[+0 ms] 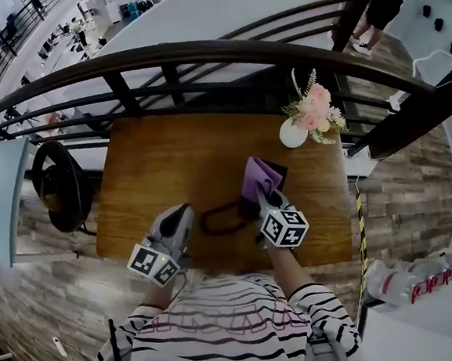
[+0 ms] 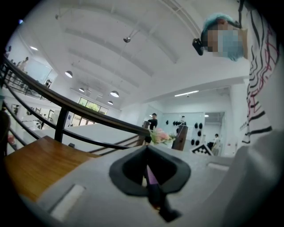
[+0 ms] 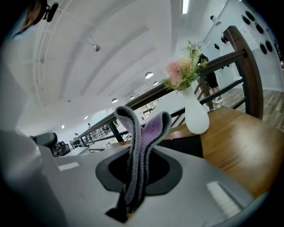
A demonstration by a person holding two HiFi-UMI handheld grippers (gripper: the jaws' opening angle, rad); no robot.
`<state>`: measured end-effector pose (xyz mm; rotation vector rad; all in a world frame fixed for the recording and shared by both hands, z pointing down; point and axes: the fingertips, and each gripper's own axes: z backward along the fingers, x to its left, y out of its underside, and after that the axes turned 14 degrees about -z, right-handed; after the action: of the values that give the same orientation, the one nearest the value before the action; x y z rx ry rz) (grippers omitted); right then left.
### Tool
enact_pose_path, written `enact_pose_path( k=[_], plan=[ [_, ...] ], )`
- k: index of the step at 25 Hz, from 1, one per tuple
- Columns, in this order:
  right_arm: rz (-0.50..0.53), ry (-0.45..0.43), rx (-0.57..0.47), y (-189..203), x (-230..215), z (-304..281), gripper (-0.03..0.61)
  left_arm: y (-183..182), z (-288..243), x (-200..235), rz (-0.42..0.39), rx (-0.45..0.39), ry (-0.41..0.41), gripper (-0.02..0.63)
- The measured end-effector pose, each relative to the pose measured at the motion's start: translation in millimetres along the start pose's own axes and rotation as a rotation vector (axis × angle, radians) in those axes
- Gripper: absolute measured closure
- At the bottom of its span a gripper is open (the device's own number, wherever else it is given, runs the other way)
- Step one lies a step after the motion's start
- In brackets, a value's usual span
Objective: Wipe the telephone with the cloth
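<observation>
Right tool (image 1: 266,193) clamped on cloth (image 1: 259,175), over telephone (image 1: 244,209); left tool (image 1: 181,214) closed, empty, beside cord (image 1: 215,217).

Person wearing a white top (image 1: 237,326) with black stripes, grey left tongs (image 1: 182,210) and right tongs (image 1: 263,191) each bearing a black-and-white marker cube (image 1: 285,228)

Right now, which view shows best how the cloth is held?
The right gripper view: the purple cloth stands folded, pinched in the right tool. The head view shows it small, from above. The left gripper view shows at most a thin purple sliver.
</observation>
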<state>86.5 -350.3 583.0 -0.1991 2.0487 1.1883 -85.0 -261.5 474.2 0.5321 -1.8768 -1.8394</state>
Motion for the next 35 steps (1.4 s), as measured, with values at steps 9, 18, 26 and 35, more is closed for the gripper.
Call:
enact_pose_path(
  k=[9, 18, 26, 35],
  plan=[
    [-0.013, 0.052, 0.096, 18, -22, -42, 0.541, -1, 4, 5, -0.012, 0.004, -0.046, 0.614],
    [-0.019, 0.168, 0.086, 4, -67, -15, 0.543, 1, -3, -3, -0.005, 0.001, -0.024, 0.614],
    [-0.050, 0.272, 0.027, -10, -109, 26, 0.541, 2, -10, -17, 0.004, 0.002, 0.020, 0.612],
    [-0.056, 0.340, -0.007, -17, -128, 51, 0.543, 0, -7, -24, -0.003, 0.005, 0.047, 0.614]
  ],
)
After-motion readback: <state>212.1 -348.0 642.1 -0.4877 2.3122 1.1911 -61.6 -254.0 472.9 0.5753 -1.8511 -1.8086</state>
